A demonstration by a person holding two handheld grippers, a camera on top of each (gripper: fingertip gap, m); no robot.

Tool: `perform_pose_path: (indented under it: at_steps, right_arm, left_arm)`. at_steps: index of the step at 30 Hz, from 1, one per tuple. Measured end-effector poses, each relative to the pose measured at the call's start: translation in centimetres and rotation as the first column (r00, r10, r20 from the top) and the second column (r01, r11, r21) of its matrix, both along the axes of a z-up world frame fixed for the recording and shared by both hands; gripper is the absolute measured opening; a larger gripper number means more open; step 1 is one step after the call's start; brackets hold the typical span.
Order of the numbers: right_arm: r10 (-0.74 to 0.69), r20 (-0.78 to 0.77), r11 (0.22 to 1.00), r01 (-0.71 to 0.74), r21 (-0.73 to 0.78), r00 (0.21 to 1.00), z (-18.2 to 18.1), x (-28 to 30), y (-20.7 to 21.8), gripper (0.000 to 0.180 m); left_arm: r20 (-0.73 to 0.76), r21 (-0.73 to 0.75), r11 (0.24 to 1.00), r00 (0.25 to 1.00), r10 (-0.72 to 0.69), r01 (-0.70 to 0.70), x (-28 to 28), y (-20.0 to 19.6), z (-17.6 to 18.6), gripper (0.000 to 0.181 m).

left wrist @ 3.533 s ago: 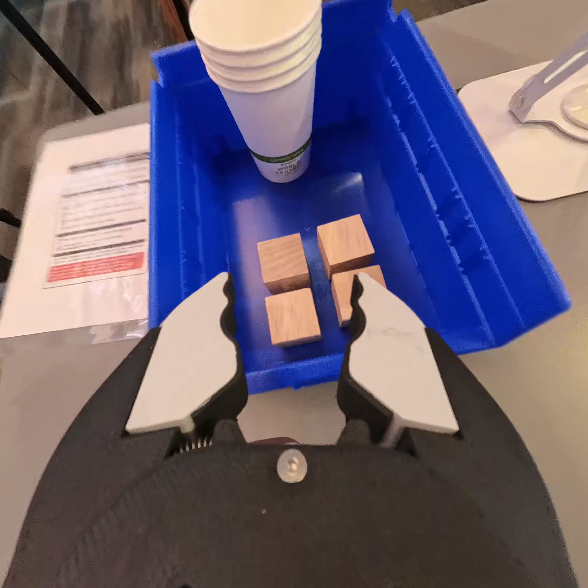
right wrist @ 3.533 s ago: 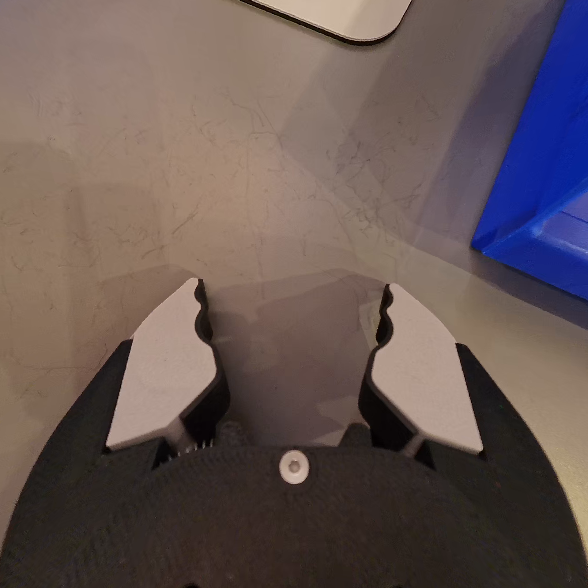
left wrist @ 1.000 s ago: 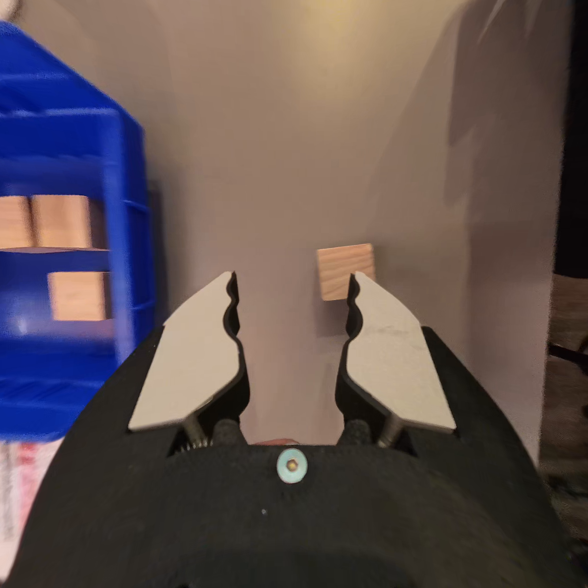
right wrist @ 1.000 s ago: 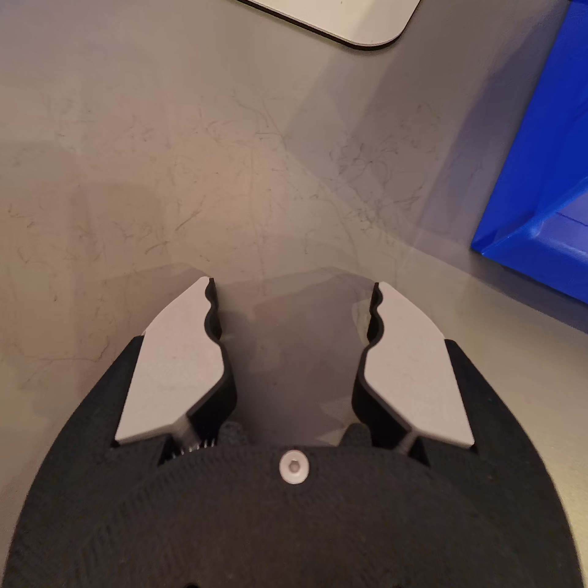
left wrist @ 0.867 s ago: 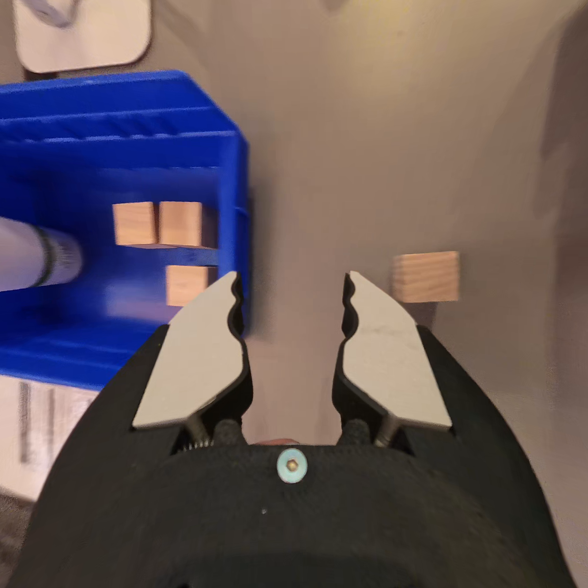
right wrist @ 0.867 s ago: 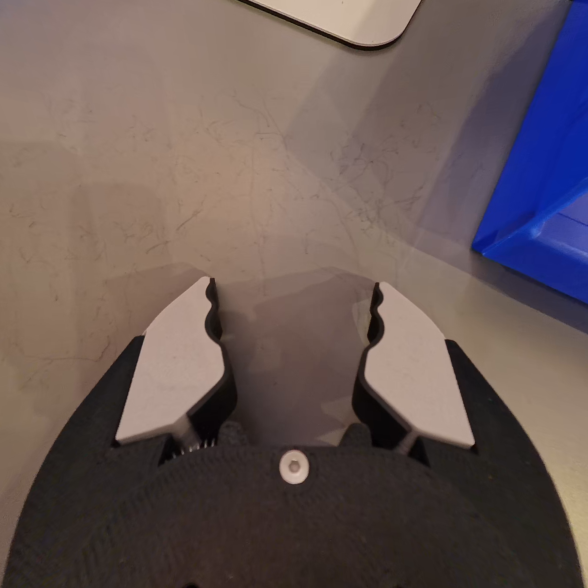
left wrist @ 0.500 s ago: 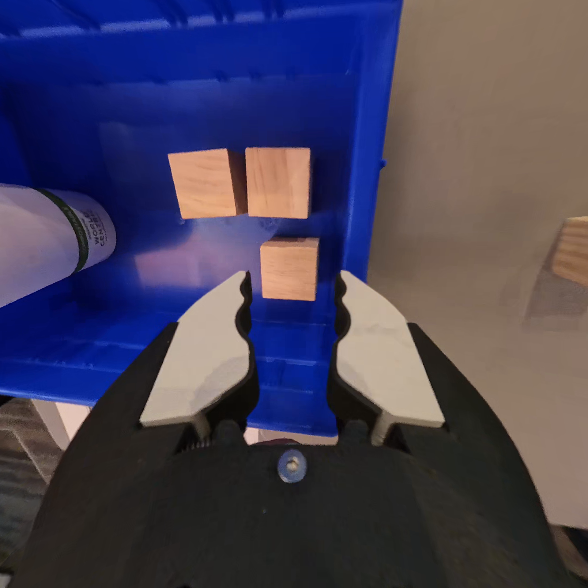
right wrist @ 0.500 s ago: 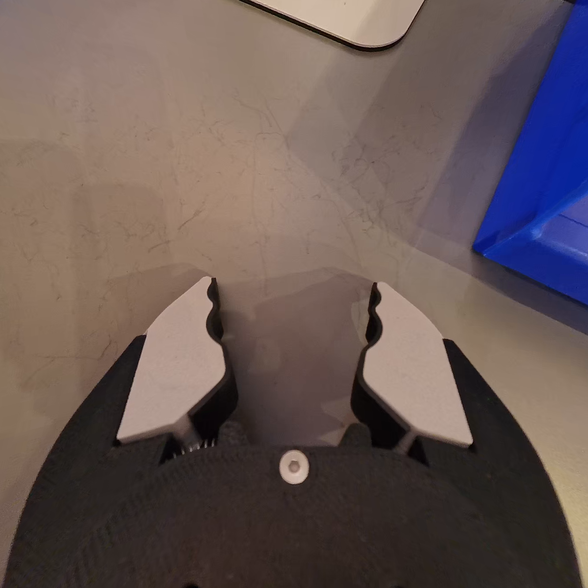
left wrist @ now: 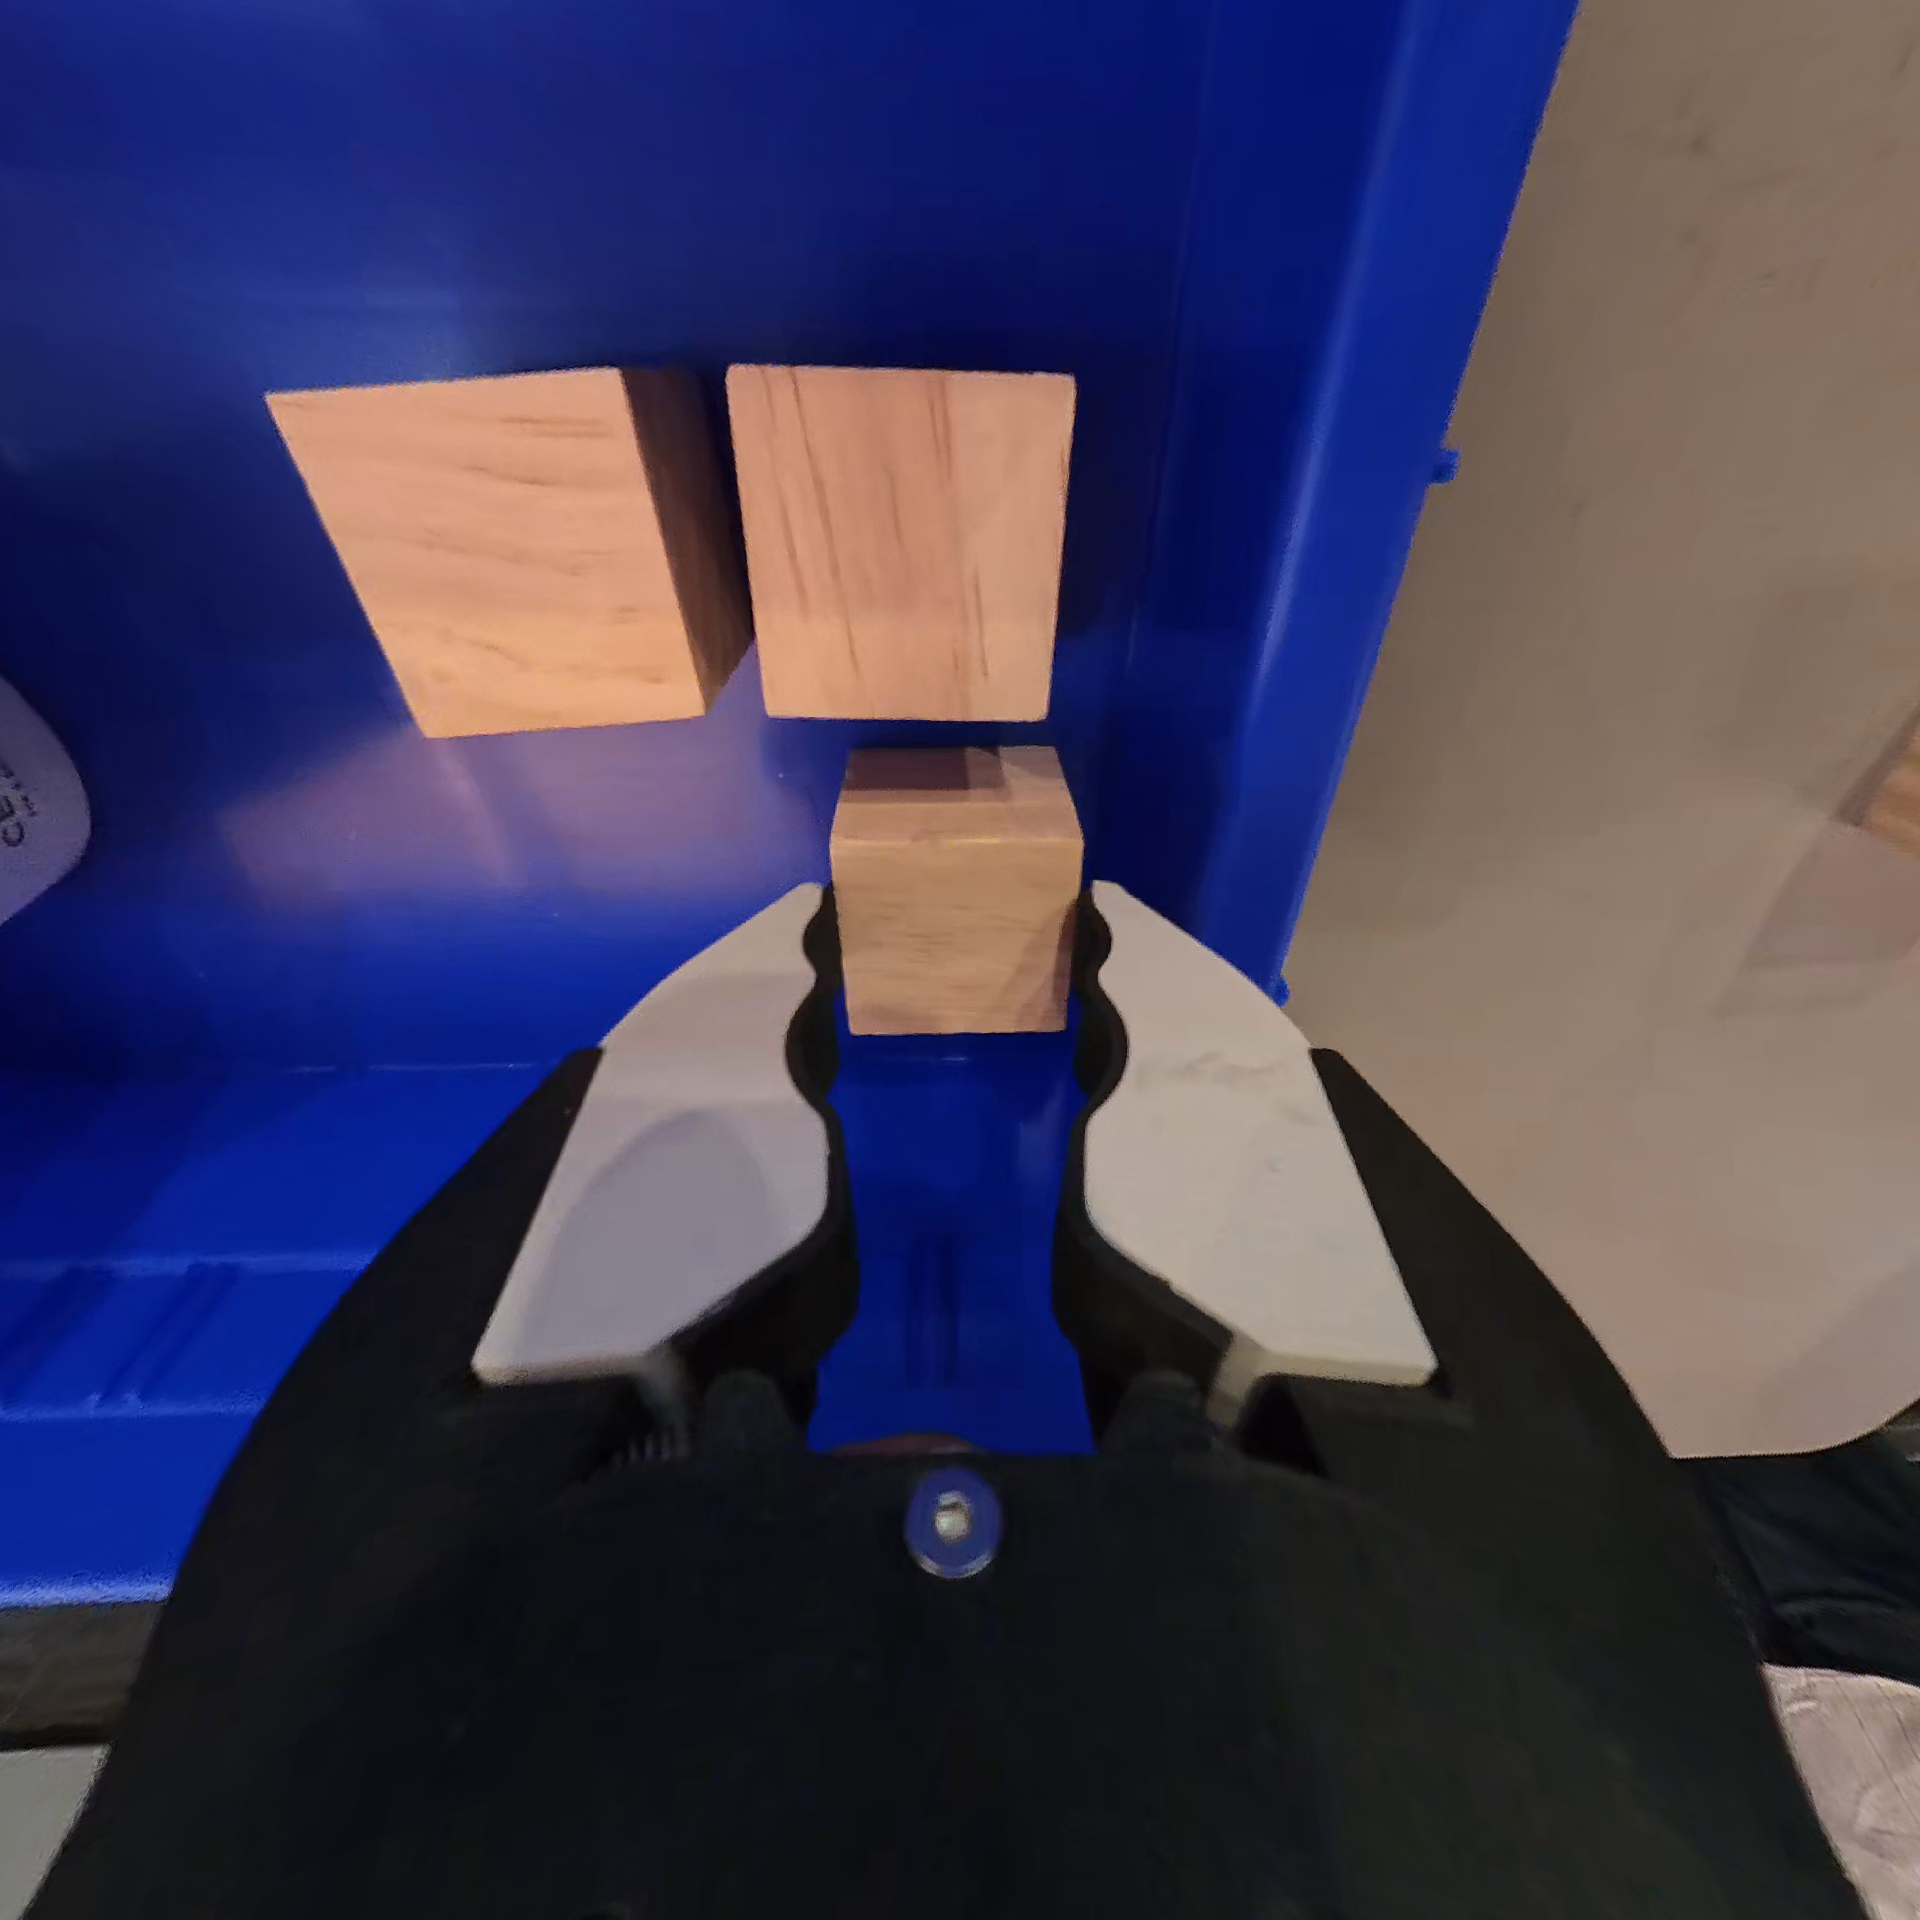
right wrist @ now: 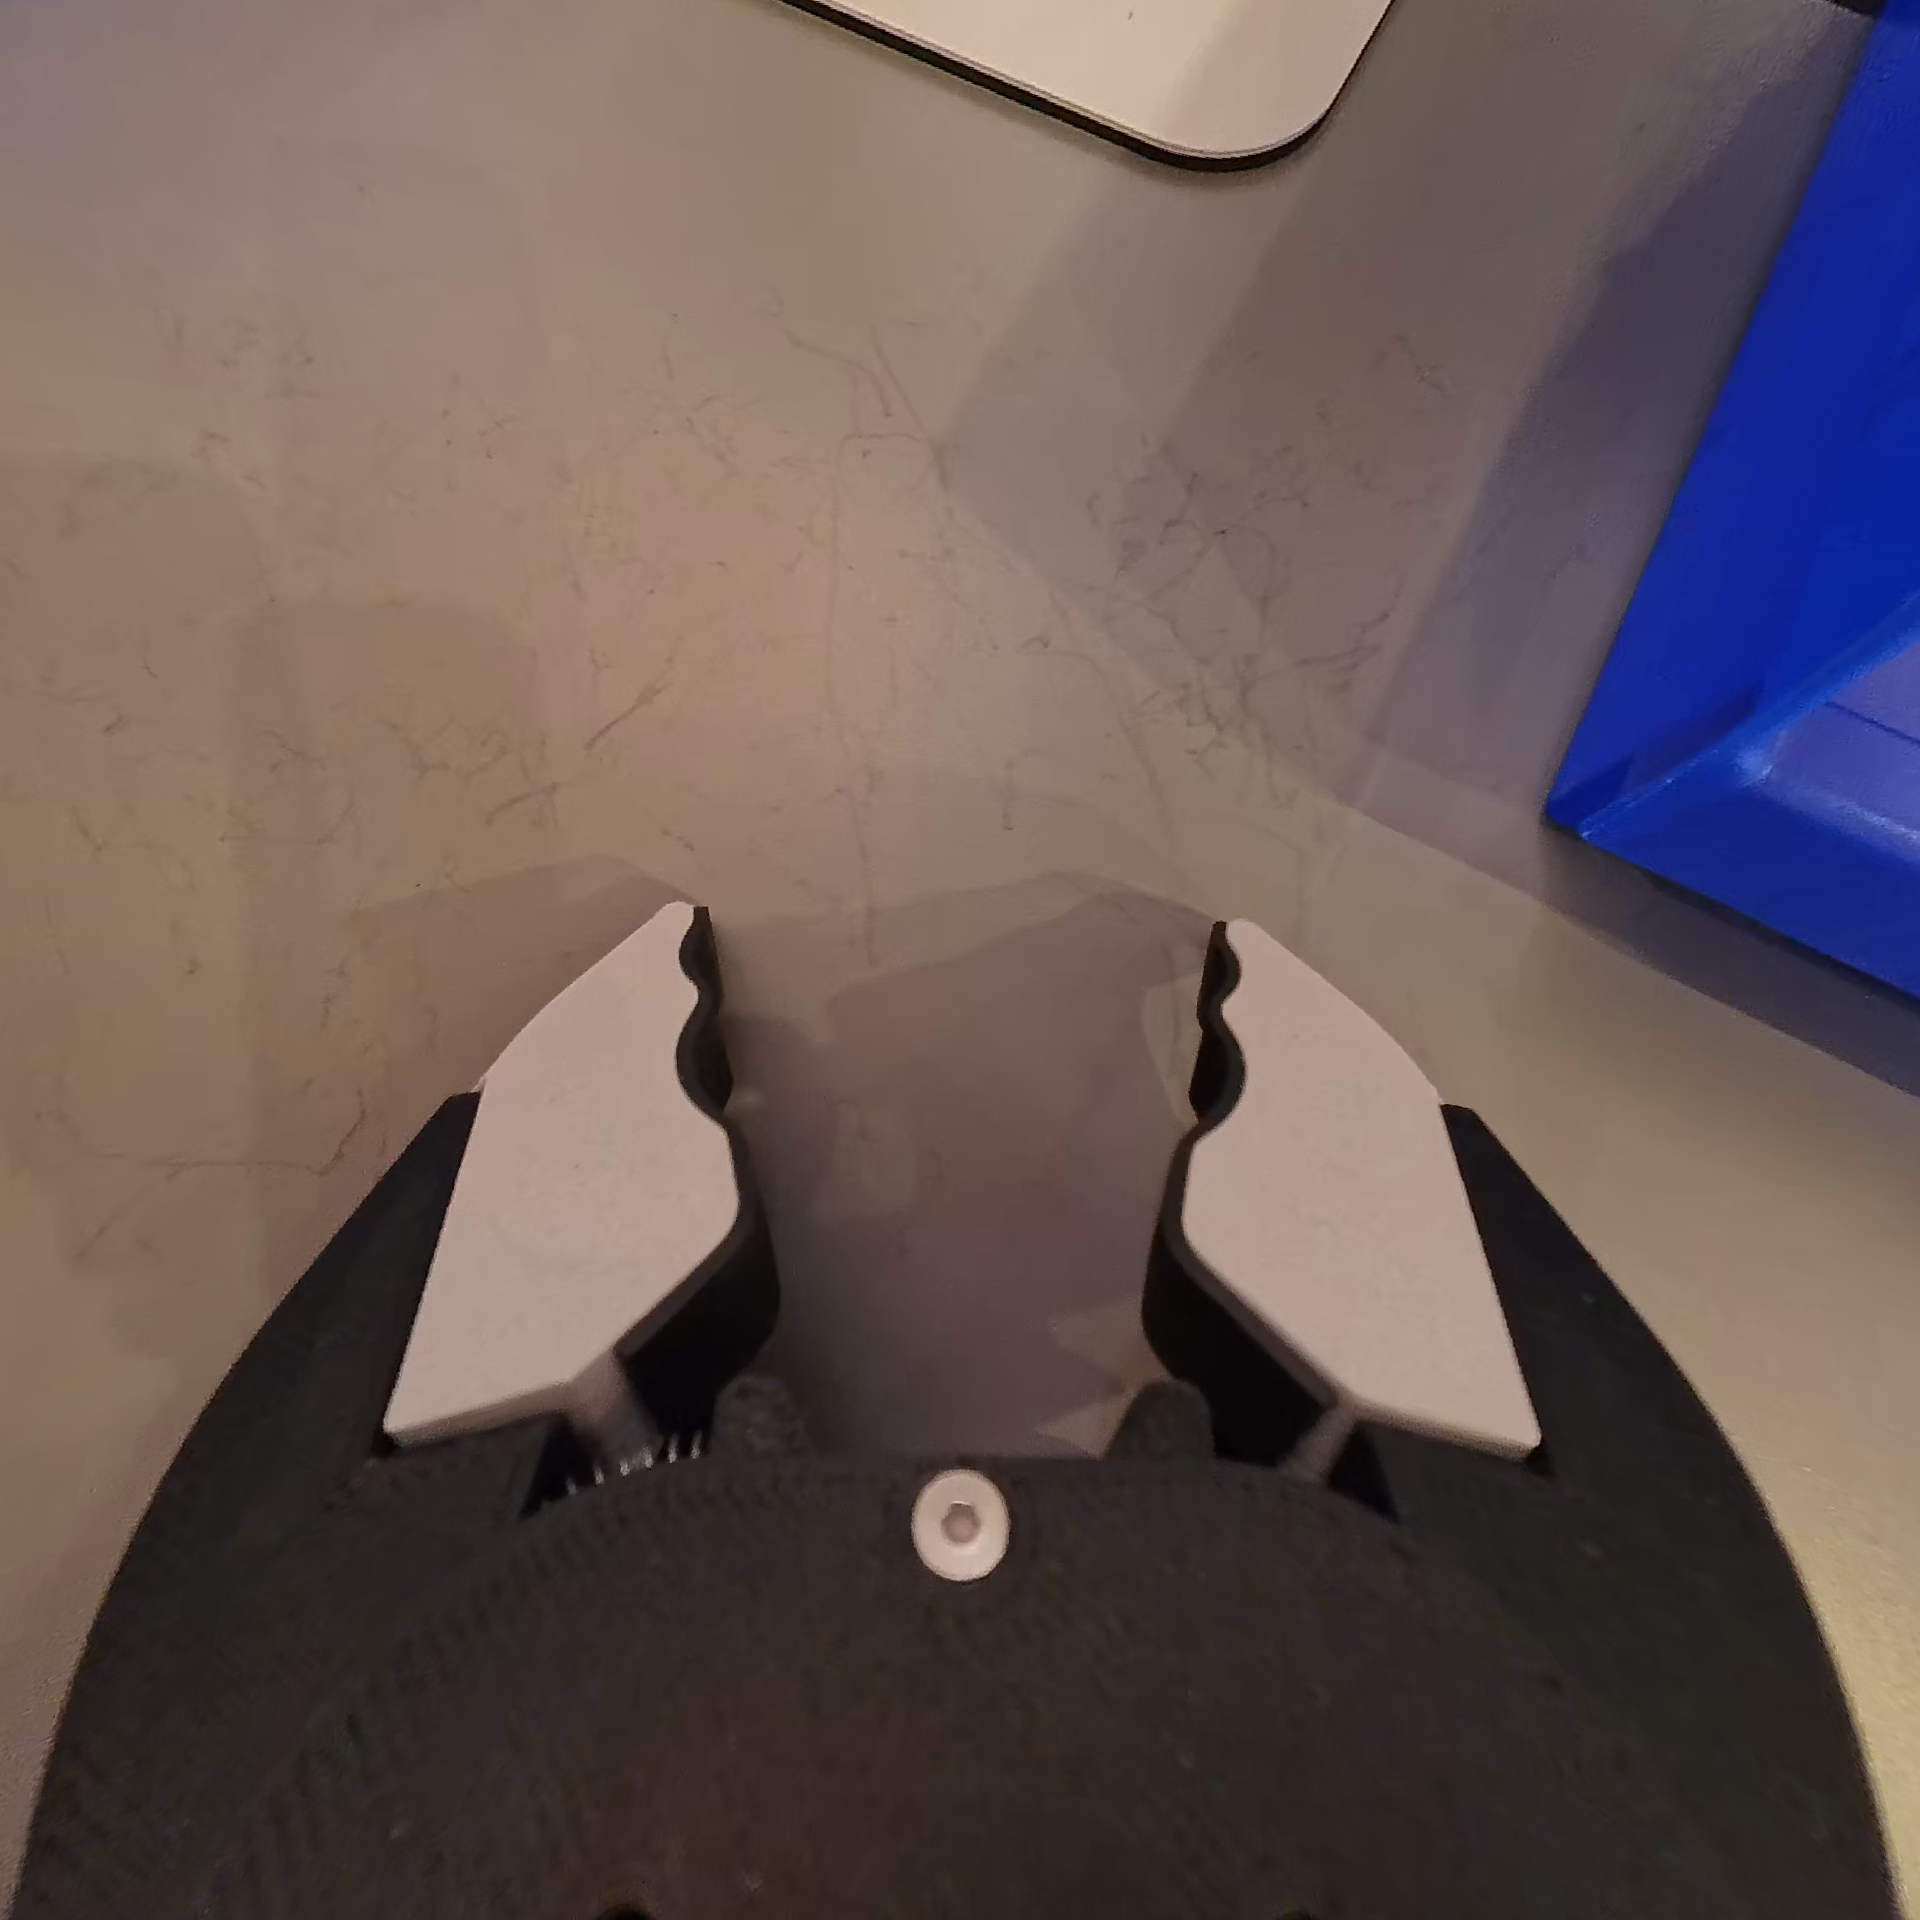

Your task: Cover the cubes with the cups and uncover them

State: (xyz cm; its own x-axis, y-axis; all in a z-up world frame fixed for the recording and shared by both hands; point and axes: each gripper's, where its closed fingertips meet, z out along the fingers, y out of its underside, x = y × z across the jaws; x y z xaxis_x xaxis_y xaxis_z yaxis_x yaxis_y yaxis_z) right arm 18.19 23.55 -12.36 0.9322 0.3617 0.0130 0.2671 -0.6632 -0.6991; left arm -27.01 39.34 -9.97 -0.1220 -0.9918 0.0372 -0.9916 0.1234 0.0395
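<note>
Cube (left wrist: 954,914) between left claw (left wrist: 956,904) tips — touching

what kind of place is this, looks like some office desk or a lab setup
Probably an indoor tabletop demo or data-collection station rather than a workshop: a scuffed grey tabletop, a blue plastic storage bin holding plain wooden cubes, and a flat white rounded-corner base.

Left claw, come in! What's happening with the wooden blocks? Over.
Left claw closing around small wooden cube inside blue plastic bin, grip not confirmed. Right claw open, empty, over grey table. Bin wall close beside right finger.
</note>
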Motion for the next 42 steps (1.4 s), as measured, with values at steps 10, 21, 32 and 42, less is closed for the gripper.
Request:
perform_pose_path:
  at_steps: [10,21,32,42]
  right_arm:
    - [0.002,0.000,1.000,-0.002,-0.010,1.000,0.0,0.3,-0.5,0.088]
    - [-0.086,0.000,0.996,0.086,-0.010,0.996,0.0,4.3,-5.1,0.088]
    - [-0.104,0.002,0.995,0.104,-0.001,0.995,0.1,4.9,-5.6,0.086]
    - [-0.100,0.000,0.995,0.100,0.001,0.995,0.1,4.8,-5.6,0.085]
  left_arm:
    - [0.123,0.157,0.983,0.990,0.072,-0.091,1.5,-0.4,8.1,0.042]
    - [0.237,0.042,0.995,0.967,-0.094,0.086,15.5,-14.1,7.5,0.042]
    - [0.256,-0.039,0.993,0.962,-0.097,0.111,29.2,-21.9,2.4,0.042]
    - [0.136,-0.016,0.995,0.986,-0.099,0.102,30.9,-23.4,-0.1,0.042]
